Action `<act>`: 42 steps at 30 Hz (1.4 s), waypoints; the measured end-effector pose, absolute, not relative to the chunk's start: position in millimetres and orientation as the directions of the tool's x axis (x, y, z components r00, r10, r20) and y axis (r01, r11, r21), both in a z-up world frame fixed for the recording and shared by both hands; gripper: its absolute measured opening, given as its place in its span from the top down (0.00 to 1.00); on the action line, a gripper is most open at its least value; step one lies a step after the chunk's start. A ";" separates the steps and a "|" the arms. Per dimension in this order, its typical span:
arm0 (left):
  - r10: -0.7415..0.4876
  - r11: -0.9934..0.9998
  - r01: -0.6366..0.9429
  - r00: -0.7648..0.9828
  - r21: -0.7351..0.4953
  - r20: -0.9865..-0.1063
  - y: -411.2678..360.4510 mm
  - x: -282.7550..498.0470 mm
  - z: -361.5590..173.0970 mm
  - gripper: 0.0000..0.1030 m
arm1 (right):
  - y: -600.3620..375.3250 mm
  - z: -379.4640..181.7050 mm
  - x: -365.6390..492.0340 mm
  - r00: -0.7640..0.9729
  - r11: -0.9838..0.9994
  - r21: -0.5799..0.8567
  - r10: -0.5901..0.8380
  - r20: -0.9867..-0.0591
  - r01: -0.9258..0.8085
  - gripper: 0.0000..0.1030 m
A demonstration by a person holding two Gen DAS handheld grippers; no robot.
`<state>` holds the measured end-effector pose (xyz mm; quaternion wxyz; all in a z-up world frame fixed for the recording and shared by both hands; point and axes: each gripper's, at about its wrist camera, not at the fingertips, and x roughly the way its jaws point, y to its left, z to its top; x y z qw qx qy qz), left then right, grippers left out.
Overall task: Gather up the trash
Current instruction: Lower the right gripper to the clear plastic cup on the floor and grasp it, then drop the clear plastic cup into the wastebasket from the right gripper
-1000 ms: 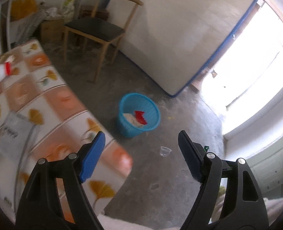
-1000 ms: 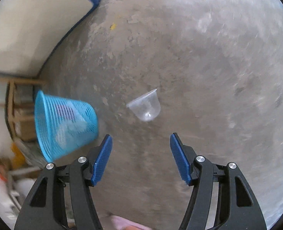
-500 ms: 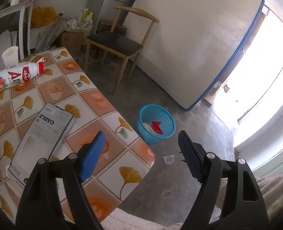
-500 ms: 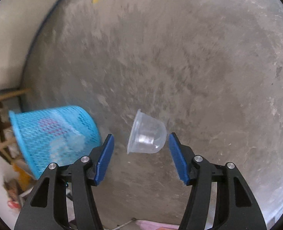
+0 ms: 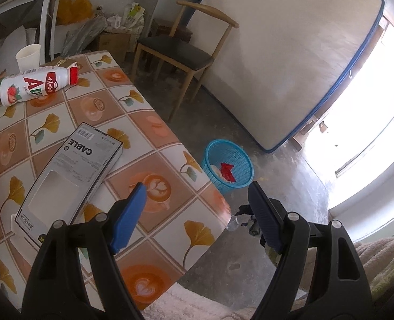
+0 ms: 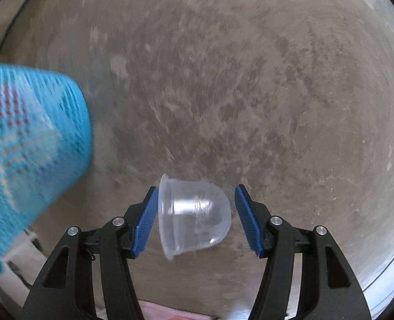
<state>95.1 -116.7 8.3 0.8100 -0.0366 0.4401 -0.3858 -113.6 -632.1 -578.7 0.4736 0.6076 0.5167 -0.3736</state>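
Clear plastic cup (image 6: 194,214) on its side on the floor (image 6: 250,80), between the wide-open right gripper (image 6: 194,220) pads, beside the bin (image 6: 31,144). Grasp step, apparently: next, close gently, then lift to bin. Left gripper (image 5: 197,213) wide, empty, above the table (image 5: 149,133).

A small clear plastic cup (image 6: 194,213) lies on its side on the grey concrete floor, rim toward my left, rounded base toward my right, empty. To its left stands a round blue plastic mesh waste basket (image 5: 227,162), upright and apart from the cup, holding a red scrap (image 5: 227,172) and pale crumpled paper.
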 end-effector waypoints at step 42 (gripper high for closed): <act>-0.673 0.723 0.541 0.412 -0.430 -0.614 -27.8 77.1 13.4 0.28 | -627.5 -291.7 48.9 0.459 0.345 0.409 -0.074 -0.885 0.845 0.43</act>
